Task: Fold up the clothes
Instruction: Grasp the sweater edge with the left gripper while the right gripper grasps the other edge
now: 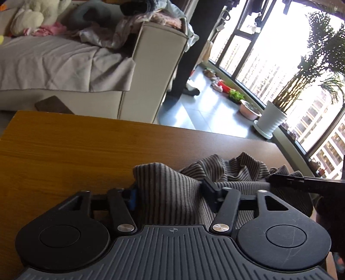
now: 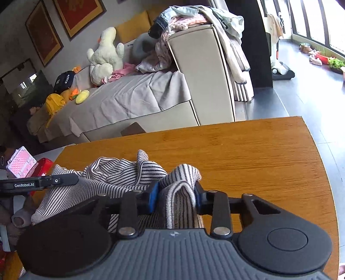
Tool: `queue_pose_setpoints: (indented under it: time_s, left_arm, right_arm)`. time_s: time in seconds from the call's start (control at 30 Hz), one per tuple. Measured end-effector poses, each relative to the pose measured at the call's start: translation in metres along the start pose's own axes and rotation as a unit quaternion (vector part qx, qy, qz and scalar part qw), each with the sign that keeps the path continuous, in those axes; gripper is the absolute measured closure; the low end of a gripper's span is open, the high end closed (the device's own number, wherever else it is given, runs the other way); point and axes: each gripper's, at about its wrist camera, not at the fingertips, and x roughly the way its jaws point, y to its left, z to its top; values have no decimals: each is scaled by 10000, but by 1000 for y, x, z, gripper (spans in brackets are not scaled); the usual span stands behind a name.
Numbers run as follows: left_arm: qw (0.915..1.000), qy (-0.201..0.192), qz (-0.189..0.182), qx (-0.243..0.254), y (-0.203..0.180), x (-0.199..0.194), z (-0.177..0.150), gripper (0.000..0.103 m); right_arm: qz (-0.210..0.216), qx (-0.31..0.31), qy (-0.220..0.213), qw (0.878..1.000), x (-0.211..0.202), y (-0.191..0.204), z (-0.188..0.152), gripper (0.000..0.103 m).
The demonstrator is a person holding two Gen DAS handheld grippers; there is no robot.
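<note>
Soft, light, floppy black-and-white striped knit garment (image 2: 129, 174), crumpled on the wooden tabletop (image 2: 258, 155); best taken at hems or corners. Left claw (image 1: 170, 191) spread wide around a bunched fold, grip uncertain. Right claw (image 2: 175, 197) clenched on a fold at the garment's right edge.

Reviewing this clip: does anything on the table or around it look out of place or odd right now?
Nothing damaged or spilled. The striped garment lies bunched on the wooden table, not flat, with a fold pinched in the right hand-held gripper. The left hand-held gripper straddles another bunch. Behind, loose clothes drape untidily over the sofa arm.
</note>
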Motion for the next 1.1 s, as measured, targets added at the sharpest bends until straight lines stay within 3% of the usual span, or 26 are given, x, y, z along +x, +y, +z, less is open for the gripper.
queue_pose_setpoints:
  time_s: [0.07,0.17,0.33,0.47,0.57,0.7,0.77,0.83,0.93,1.0,1.1]
  left_arm:
    - [9998,-185,5,109,-1,-13,0,72]
    - [9973,-554,-220,427,-16,-56,-1,79]
    - [9904,-877,-611,873,-45,-125,-28,82]
    - [9887,-674,-874,1015,-56,-162,-77,82]
    - [9880,-517,-836,1196,-55,-178,-105,81]
    - [9894,-251,-602,1297,-45,-189,-128,70]
    - [9902,-114,-444,1317,-40,-191,-134,57]
    - [9910,36,-377,1282,-33,-196,-139,55]
    - [9930,86,-294,1141,-20,-207,-142,44]
    - [9959,26,-370,829,-12,-211,-136,35]
    - [9982,-66,-486,355,1,-219,-128,26]
  right_arm:
    - [51,-228,-238,9994,-20,10,1,81]
    - [218,-643,-553,9962,-67,30,-1,83]
    - [308,-1135,-658,9909,-138,64,-34,86]
    - [246,-1382,-400,9893,-176,82,-77,86]
    - [68,-1451,-154,9893,-187,85,-107,86]
    - [-188,-1335,35,9909,-192,75,-130,86]
    - [-272,-1191,107,9925,-195,70,-138,85]
    - [-286,-986,112,9947,-200,64,-143,82]
    - [-266,-511,-45,9983,-214,50,-145,68]
    - [-209,-73,-214,9995,-224,40,-143,54]
    - [65,734,-480,9961,-233,23,-141,43]
